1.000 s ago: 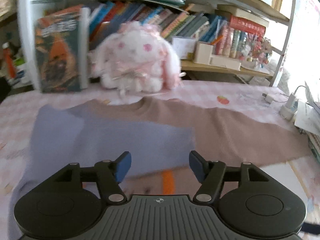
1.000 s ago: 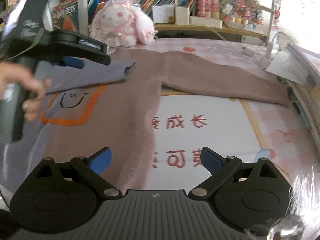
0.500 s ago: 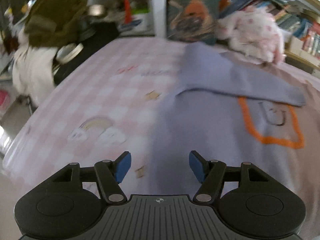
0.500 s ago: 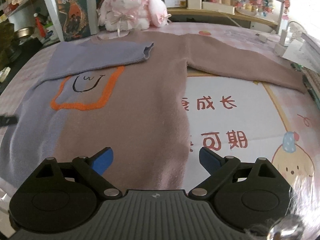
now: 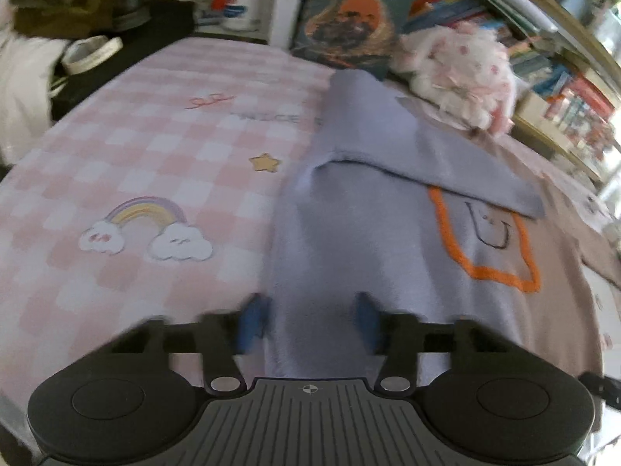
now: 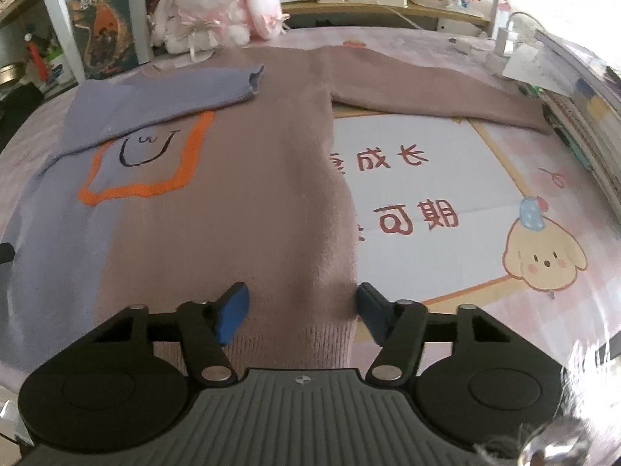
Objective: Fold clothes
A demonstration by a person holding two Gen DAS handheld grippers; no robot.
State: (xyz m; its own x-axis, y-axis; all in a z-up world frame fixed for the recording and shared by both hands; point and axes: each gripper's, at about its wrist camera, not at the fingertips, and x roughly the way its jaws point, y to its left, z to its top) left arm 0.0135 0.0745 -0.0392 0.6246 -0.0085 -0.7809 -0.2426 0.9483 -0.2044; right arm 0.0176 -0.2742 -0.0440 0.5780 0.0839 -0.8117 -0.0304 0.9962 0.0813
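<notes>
A sweater (image 6: 240,194), half lilac and half brown with an orange outline patch, lies flat on the table. Its lilac sleeve (image 6: 163,97) is folded across the chest; the brown sleeve (image 6: 427,89) stretches out to the right. My right gripper (image 6: 302,306) is open, its fingers straddling the brown hem's right corner. In the left wrist view, my left gripper (image 5: 308,324) is open and blurred over the lilac hem (image 5: 330,272) at the sweater's left edge, with cloth between the fingers.
A pink checked tablecloth (image 5: 155,155) covers the table, with a white printed mat (image 6: 446,202) to the right. A plush rabbit (image 6: 217,4), a book (image 6: 101,31) and shelves stand at the back. Papers and a charger (image 6: 508,39) lie at the far right.
My left gripper has swung from the folded sleeve down to the lilac hem. My right gripper has drawn back and its fingers have narrowed over the brown hem corner.
</notes>
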